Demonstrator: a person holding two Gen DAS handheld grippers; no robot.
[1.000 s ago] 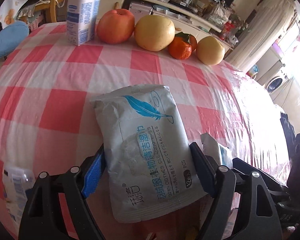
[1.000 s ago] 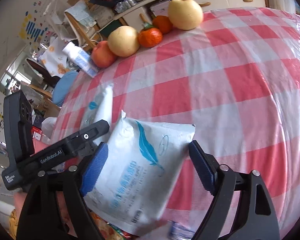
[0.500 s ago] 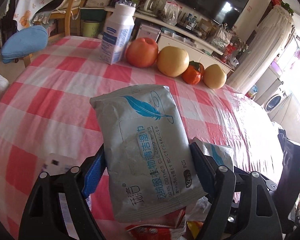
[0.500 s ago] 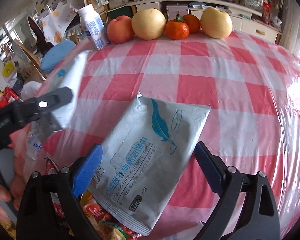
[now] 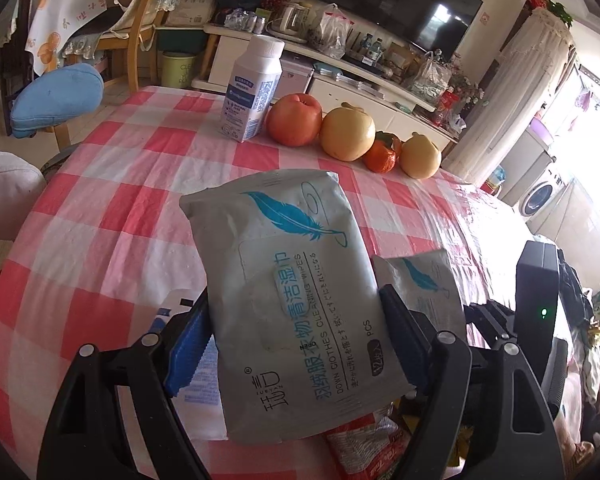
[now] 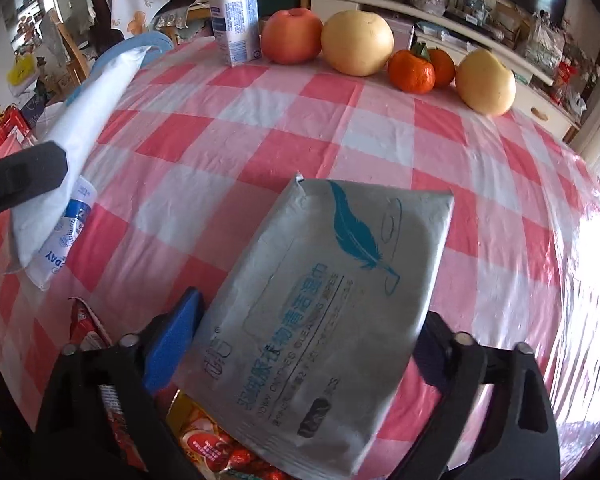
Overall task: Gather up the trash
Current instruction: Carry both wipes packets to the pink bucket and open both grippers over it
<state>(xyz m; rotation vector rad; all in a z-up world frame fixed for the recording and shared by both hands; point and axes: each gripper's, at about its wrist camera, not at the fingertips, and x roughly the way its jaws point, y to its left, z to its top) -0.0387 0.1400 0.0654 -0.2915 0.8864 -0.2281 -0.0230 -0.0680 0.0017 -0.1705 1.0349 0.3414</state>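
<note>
Two wipes packs are up off the desk (image 5: pixel 112 184), one in each tool. The left tool (image 5: pixel 296 336) is clenched on the sides of a grey pack (image 5: pixel 288 292) with a blue feather print; both pads press into it and it stands tilted upward above the checked cloth. The right tool (image 6: pixel 304 344) has a like pack (image 6: pixel 324 304) between its pads, lying skewed, the feather end away from the camera. Its jaws are closing; the blue left pad touches the pack's edge, and the right side of the pack hides the other pad, so how firmly it is gripped I cannot tell for sure.

In the left view the right tool's pack (image 5: pixel 424 284) shows just beside the left one, on its right. In the right view the left pack (image 6: pixel 88 120) appears edge-on at the left, with a plastic bottle (image 6: pixel 64 240) lying on the cloth under it.

Below both tools, at the near desk edge, sit red snack wrappers (image 6: pixel 208 444).

At the far edge stand a white carton (image 5: pixel 252 92), a red apple (image 5: pixel 294 120), a yellow pear (image 5: pixel 348 134), tangerines (image 5: pixel 382 156) and another pear (image 5: pixel 420 156), in a row, well apart from the packs.
</note>
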